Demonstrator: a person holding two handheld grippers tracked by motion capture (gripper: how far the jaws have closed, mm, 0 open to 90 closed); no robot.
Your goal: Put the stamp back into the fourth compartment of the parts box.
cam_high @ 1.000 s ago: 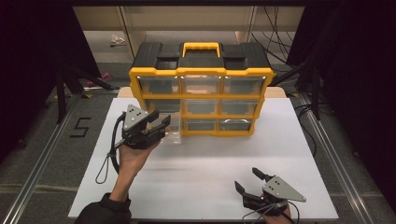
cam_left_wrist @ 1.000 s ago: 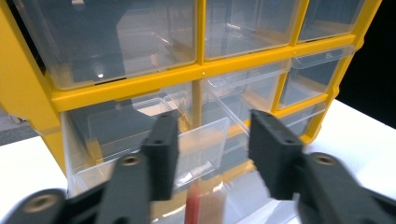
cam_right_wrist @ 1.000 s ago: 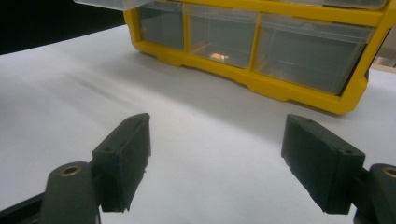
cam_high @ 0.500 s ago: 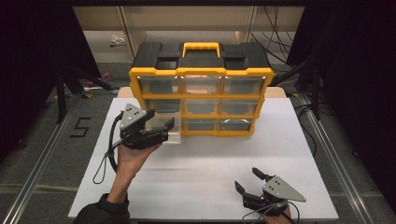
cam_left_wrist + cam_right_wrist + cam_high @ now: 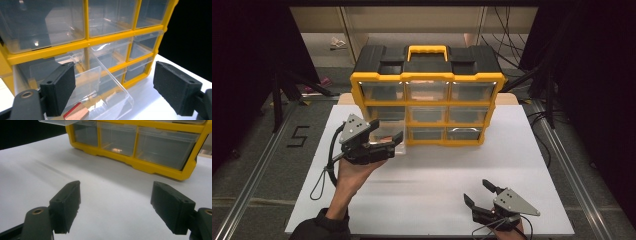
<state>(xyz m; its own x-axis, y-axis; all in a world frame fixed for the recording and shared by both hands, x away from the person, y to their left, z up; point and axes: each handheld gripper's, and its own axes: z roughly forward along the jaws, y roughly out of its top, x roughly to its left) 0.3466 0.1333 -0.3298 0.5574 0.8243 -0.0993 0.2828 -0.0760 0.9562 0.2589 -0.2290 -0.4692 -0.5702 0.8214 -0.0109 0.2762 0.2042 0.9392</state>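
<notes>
Pulled-out clear drawer (image 5: 100,87) between the left gripper's (image 5: 113,92) just-released, spread fingers (image 5: 58,87), seemingly untouched.

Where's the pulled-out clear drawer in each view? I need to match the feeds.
High view: clear drawer left of centre, sticking out of the cabinet's bottom-left slot.
Left gripper view: bottom centre, a reddish block inside.
Right gripper view: its edge at top left.
Shared landmark: yellow organizer cabinet.

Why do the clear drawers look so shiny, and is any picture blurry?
Left gripper view: lamp glare streaks the pulled-out clear drawer; the near pads look soft. High view: dark surroundings, bright white table. Right gripper view: the organizer casts a soft shadow.
</notes>
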